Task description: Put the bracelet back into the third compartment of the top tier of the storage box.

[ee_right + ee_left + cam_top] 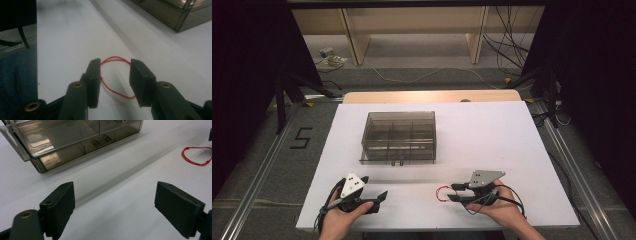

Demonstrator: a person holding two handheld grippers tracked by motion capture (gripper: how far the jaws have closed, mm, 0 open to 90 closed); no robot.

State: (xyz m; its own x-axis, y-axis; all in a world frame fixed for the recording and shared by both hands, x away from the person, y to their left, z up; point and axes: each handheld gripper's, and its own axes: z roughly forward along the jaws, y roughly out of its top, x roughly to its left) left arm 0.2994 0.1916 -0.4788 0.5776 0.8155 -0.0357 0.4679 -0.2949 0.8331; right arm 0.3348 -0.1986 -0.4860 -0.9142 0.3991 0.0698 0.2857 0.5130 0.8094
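A thin red string loop (437, 194) lies flat on the white table top (492, 135), near the front right. My right gripper (450, 192) is low over it, pointing left. In the right gripper view the jaws (114, 61) stand partly apart on either side of the string loop (115, 58), with a clear gap between the pads. My left gripper (375, 186) rests at the front left, its jaws wide apart (115, 186) and empty. From there the string loop (190, 148) lies far off at the upper right.
A smoky transparent compartment box (399, 135) with its lid down and a front latch sits at the table's middle. Its front edge is visible in the left gripper view (62, 135) and its corner in the right gripper view (175, 12). Cables trail on the floor beyond.
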